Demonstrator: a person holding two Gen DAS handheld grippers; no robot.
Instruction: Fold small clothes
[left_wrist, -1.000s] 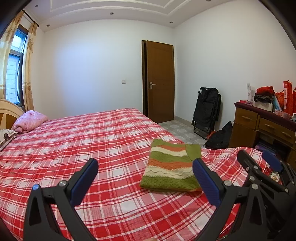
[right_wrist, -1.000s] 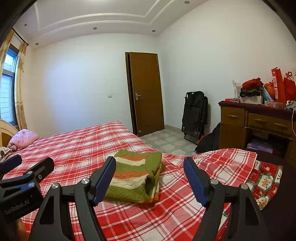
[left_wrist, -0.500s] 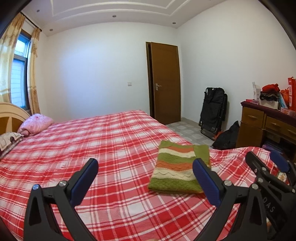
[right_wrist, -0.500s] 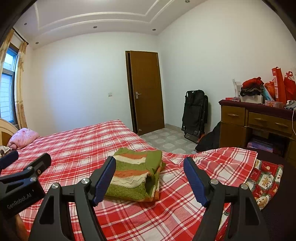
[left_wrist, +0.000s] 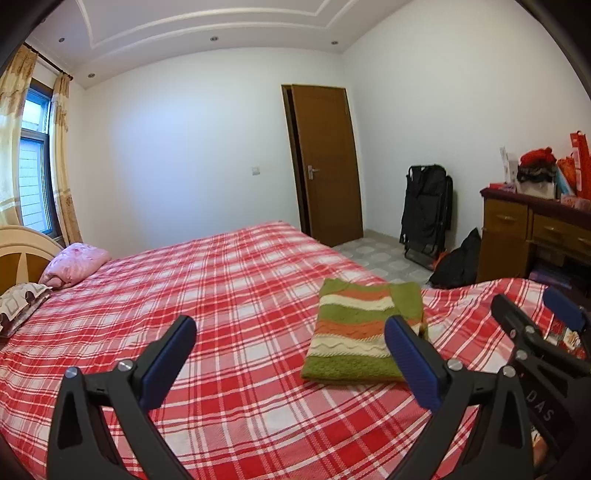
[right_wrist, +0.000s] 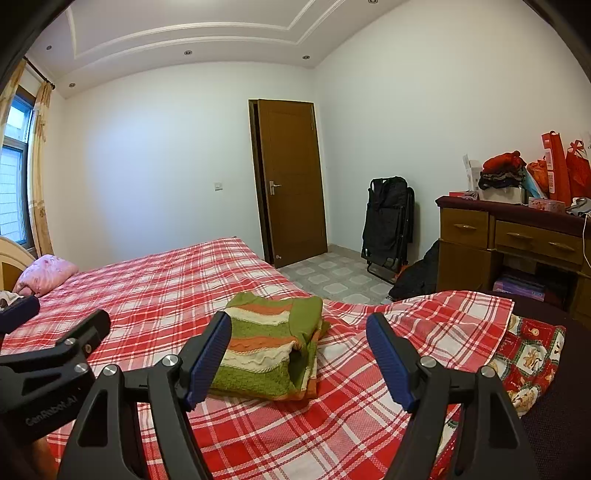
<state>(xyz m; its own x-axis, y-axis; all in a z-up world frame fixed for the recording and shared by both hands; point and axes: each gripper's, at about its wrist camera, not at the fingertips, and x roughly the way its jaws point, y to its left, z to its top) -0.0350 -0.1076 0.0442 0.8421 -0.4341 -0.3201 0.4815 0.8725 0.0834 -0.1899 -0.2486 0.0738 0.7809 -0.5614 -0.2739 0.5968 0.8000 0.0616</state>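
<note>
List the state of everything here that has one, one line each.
Sweater: folded, lying flat on the bed.
Door: ajar.
Desk drawers: shut.
Folding chair: folded, leaning on the wall.
Left hand-held gripper: open, empty.
Right hand-held gripper: open, empty.

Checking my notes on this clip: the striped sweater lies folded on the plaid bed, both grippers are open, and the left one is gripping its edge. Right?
Not quite. The left gripper grips nothing: its jaws stand wide apart above the bed, clear of the sweater, as the left wrist view shows. The rest holds: the sweater lies folded on the plaid bed, and the right gripper is open too.
</note>
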